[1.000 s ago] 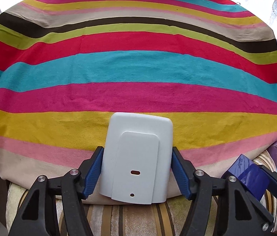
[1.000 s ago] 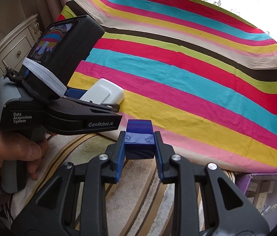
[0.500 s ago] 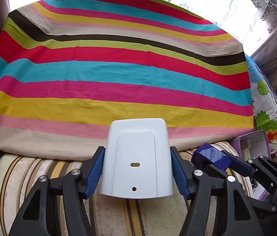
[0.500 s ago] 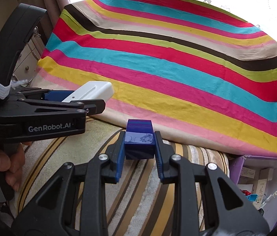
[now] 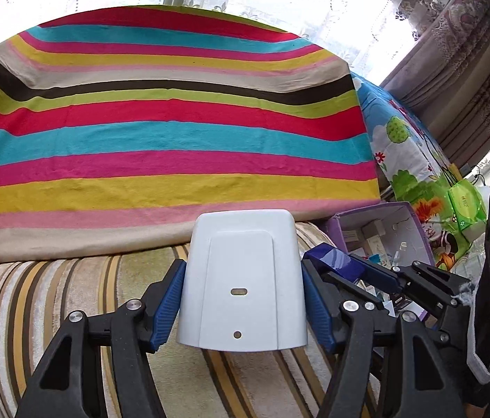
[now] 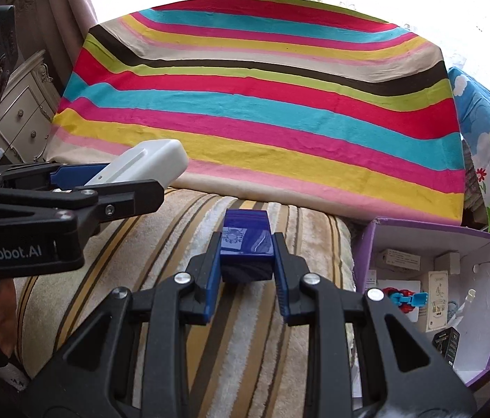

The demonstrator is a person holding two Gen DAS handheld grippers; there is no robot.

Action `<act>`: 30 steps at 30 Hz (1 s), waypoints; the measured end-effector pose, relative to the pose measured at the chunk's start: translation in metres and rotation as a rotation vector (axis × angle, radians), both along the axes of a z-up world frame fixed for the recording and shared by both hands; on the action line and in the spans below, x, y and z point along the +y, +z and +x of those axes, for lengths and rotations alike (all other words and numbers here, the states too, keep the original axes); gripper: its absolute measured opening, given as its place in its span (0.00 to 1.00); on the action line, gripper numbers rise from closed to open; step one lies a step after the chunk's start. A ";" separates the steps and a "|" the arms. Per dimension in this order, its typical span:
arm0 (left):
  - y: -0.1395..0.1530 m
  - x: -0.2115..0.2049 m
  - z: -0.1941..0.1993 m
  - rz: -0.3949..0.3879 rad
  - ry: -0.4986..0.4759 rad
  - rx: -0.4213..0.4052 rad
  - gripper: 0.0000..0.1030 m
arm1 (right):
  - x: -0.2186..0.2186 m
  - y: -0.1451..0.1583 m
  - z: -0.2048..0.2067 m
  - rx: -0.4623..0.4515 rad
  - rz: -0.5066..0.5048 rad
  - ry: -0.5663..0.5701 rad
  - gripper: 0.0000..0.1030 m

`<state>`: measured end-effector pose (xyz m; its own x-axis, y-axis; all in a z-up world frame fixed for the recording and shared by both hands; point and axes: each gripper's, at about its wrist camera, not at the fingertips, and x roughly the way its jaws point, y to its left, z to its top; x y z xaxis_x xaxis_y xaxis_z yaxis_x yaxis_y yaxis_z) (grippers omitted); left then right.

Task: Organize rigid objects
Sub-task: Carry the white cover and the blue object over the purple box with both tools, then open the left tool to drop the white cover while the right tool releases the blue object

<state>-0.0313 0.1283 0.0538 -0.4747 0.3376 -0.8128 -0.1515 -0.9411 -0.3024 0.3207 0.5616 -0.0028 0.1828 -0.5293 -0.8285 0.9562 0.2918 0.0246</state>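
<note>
The left hand-held gripper (image 5: 243, 299) is grasping a white plastic casing (image 5: 243, 278) above the striped cushion (image 5: 53, 296). The right hand-held gripper (image 6: 246, 268) is clenching a small blue box (image 6: 246, 240); the purple box (image 6: 488, 244) is sitting at its three o'clock.

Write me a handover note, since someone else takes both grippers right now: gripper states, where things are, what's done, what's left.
Left gripper: shut on the white plastic case, held in the air.
Right gripper: shut on the small blue box, also in the air.
Purple box, to the right, already holds several small items.
Striped cloth: bare.
Done: both picked up. Left: probably placing both in the purple box.
</note>
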 end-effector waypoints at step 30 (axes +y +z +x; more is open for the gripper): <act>-0.046 0.223 0.042 0.080 -0.578 -0.180 0.72 | 0.081 -0.032 -0.237 0.162 0.100 -0.621 0.78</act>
<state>0.0110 0.3509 0.0073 -0.0545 0.5629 -0.8247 -0.5708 -0.6953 -0.4368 0.0835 0.6429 -0.0345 -0.2642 -0.4153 -0.8705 0.9400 -0.3129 -0.1360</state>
